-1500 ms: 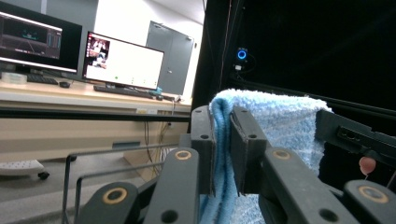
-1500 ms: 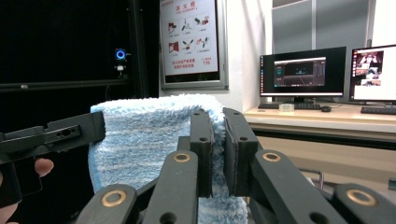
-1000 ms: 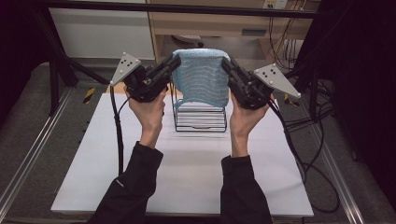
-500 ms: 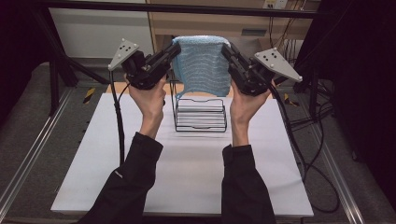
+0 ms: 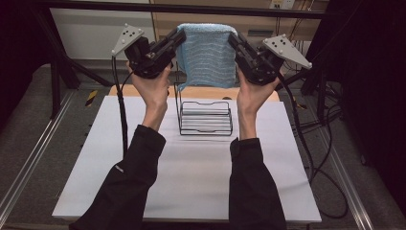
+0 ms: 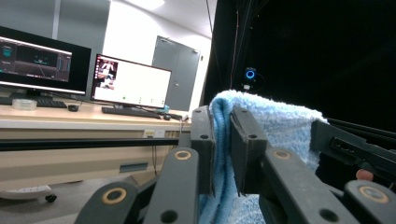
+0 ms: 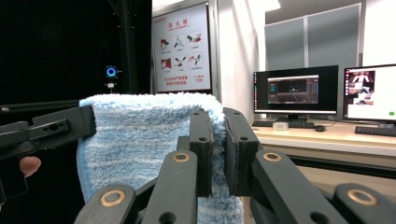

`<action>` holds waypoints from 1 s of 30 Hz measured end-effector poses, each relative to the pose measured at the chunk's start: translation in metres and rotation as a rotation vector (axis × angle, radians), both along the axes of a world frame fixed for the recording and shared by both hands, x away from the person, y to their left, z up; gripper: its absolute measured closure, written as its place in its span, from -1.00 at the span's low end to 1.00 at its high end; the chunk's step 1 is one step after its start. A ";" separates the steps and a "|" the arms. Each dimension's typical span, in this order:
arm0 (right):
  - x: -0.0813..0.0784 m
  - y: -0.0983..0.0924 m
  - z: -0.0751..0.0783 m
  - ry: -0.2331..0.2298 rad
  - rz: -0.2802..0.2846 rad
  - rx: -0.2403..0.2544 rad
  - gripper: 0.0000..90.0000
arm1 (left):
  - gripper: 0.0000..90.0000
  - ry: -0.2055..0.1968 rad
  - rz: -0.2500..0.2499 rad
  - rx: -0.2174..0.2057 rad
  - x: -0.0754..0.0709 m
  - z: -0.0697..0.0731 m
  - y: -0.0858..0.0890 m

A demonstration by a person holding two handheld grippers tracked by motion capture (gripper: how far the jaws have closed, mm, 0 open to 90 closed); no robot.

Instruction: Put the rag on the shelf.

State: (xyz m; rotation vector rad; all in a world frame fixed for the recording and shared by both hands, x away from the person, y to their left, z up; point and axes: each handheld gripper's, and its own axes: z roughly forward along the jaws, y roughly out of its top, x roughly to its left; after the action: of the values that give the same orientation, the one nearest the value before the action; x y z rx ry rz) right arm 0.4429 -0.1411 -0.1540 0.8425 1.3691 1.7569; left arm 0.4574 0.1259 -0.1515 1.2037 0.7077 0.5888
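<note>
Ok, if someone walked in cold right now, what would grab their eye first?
The blue towel, held up in the air above the far edge of the table, with the left gripper and right gripper each clamped on one of its top corners. Below it, a black wire rack stands on the white table surface.

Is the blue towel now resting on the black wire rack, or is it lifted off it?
Lifted off: the fluffy blue towel hangs between both claws, clear above the black wire rack.
</note>
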 end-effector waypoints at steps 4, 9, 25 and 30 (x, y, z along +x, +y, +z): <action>0.005 -0.001 0.002 0.000 -0.005 0.002 0.85 | 0.78 0.003 -0.005 0.007 0.007 0.005 -0.001; 0.012 -0.002 0.004 -0.001 -0.007 0.010 0.85 | 0.78 0.003 -0.010 0.015 0.015 0.013 -0.002; 0.039 -0.004 0.002 0.029 -0.036 -0.019 0.84 | 0.78 0.011 0.007 0.066 0.042 0.008 -0.006; 0.051 -0.005 -0.004 0.058 -0.040 -0.032 0.84 | 0.78 0.020 0.013 0.093 0.049 -0.001 -0.006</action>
State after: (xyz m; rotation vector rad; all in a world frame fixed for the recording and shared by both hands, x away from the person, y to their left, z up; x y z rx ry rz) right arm 0.4943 -0.1457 -0.1582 0.9033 1.4047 1.6878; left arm 0.5068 0.1197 -0.1520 1.2941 0.7119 0.6268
